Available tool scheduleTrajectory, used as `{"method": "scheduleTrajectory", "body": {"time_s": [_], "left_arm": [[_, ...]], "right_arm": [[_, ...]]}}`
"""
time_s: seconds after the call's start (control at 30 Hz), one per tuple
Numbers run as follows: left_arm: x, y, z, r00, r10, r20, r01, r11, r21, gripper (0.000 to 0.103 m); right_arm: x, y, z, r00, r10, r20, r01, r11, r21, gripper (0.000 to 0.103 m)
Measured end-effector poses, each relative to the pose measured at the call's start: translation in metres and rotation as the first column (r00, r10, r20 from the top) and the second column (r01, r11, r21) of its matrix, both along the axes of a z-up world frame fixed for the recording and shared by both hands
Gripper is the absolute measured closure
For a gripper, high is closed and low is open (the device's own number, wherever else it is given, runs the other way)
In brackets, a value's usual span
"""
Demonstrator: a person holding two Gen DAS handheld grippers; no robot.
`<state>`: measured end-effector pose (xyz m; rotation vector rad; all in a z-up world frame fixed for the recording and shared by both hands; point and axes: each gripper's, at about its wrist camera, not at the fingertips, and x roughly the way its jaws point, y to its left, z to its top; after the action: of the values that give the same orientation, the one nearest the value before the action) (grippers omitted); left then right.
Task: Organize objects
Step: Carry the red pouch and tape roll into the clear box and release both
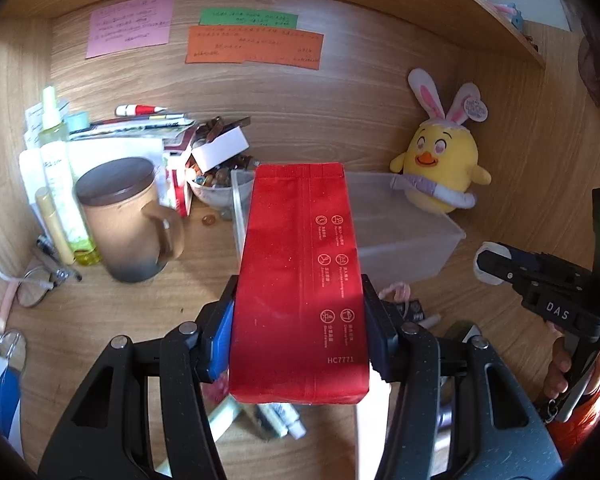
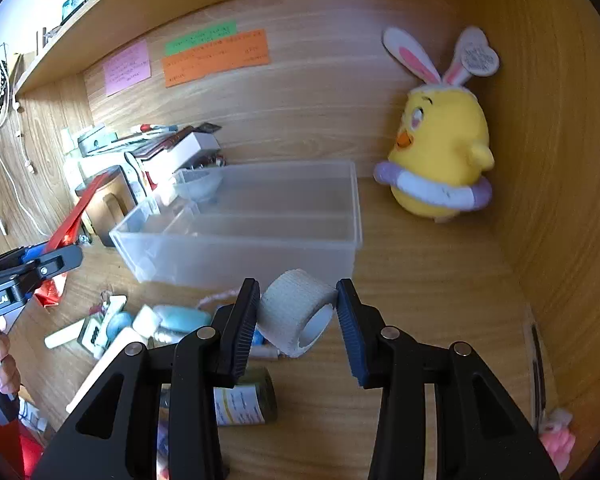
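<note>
Left wrist view, nearest first: left hand-held gripper (image 1: 300, 332) closed on a flat red foil pouch (image 1: 296, 280), pads pressing both long edges low in the frame. Pouch runs up the centre, its far end overlapping the near-left part of the clear plastic bin (image 1: 420, 240). Small clutter lies on the surface (image 1: 140, 312) under the jaws. Left of centre, a brown lidded mug (image 1: 128, 220); behind it bottles, papers, a bowl of small bits. Yellow chick plush (image 1: 440, 168) at right, beyond the bin. Sticky notes (image 1: 252, 44) on the back panel, upper frame.

Right wrist view, nearest first: right hand-held gripper (image 2: 298, 320) partly open, jaws either side of a white bandage roll (image 2: 300, 312). Left pad touches the roll; a gap shows at the right pad, so cannot tell whether it is truly gripped. Roll sits at centre frame, just before the bin's (image 2: 240, 248) near wall. A dark labelled jar (image 2: 244, 400) lies low centre; tubes and packets scattered lower left. Left hand-held gripper (image 2: 60, 252) with the pouch (image 2: 76, 216) at the left edge. Bin looks empty, dividers visible inside.

Judgement: step in hand is dropping the pouch into the bin. Carry it forward until all of it is past the near wall, tip its far end down into a long compartment, then release low so it lies flat. Keep the right side back from the bin mouth meanwhile.
</note>
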<state>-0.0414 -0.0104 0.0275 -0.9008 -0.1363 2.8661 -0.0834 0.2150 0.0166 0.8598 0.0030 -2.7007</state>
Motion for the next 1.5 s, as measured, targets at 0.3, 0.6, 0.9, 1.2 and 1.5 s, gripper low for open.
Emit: {"method": "scheduleTrajectory", "body": {"time_s": [0.3,0.6,0.9,1.2,1.5], "left_arm": [[-0.037,0.001,0.016,1.0,0.007,-0.012,-0.007,1.0,-0.009,0.049],[-0.077,0.008,0.02,0.998,-0.028,0.048,0.03,0.999,-0.029,0.049],[-0.116,0.02,0.006,0.982,-0.068,0.175,0.078,0.996,-0.046,0.049],[-0.136,0.032,-0.011,0.963,-0.107,0.248,0.137,0.985,-0.104,0.049],[-0.161,0.036,-0.022,0.948,-0.122,0.295,0.154,0.984,-0.09,0.049]], "right_arm": [[-0.027,-0.012,0.026,0.998,0.042,-0.047,-0.043,0.999,-0.007,0.067],[-0.051,-0.03,0.046,0.992,0.094,-0.083,-0.091,0.995,0.041,0.067],[-0.085,-0.041,0.034,0.996,0.081,-0.045,-0.077,0.993,0.093,0.067],[-0.12,-0.038,-0.003,0.995,0.053,0.087,-0.057,0.997,0.053,0.067],[-0.123,-0.045,-0.014,0.991,0.068,0.113,-0.078,0.994,0.08,0.067]]}}
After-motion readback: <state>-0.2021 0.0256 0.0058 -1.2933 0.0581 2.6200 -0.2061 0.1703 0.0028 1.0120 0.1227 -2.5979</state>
